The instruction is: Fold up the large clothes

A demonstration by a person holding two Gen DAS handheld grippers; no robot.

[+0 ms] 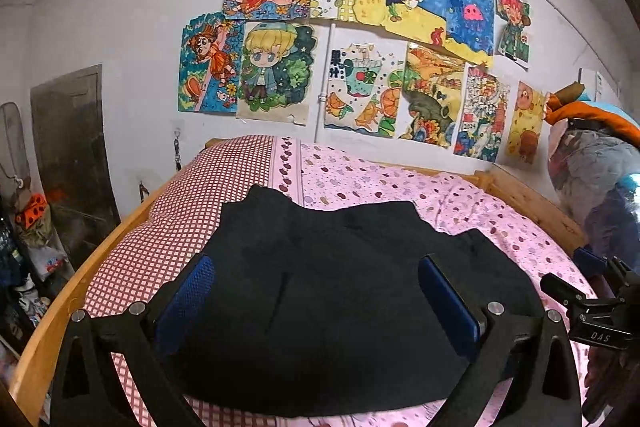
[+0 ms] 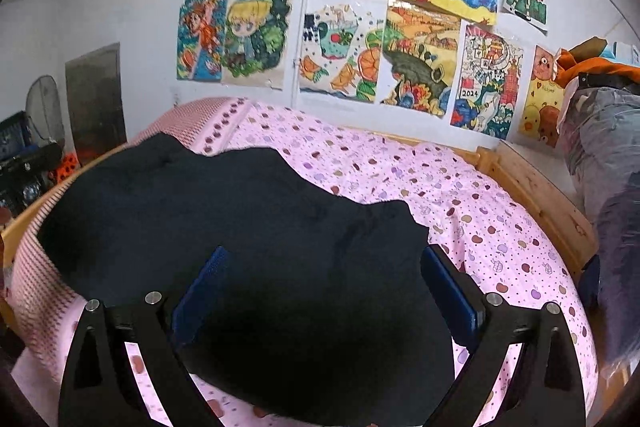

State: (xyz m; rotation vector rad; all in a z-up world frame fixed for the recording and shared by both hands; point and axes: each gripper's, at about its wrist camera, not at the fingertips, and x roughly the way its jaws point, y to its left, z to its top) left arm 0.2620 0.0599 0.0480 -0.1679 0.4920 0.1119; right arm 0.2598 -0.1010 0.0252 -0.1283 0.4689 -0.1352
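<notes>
A black garment [image 1: 328,291] lies folded into a broad flat shape on the pink patterned bed sheet [image 1: 400,183]. It also shows in the right wrist view [image 2: 240,227]. My left gripper [image 1: 316,271] hovers over its middle with the blue-padded jaws wide apart and nothing between them. My right gripper [image 2: 324,267] hovers over the garment's right part, open too, nothing held. The right gripper's body [image 1: 592,307] shows at the right edge of the left wrist view.
A red-checked pillow [image 1: 224,179] lies at the bed's left head end. The wooden bed frame [image 1: 532,203] runs along the wall with children's drawings [image 1: 360,47]. A pile of clothes [image 2: 604,139] stands at the right. Clutter sits on the floor at the left.
</notes>
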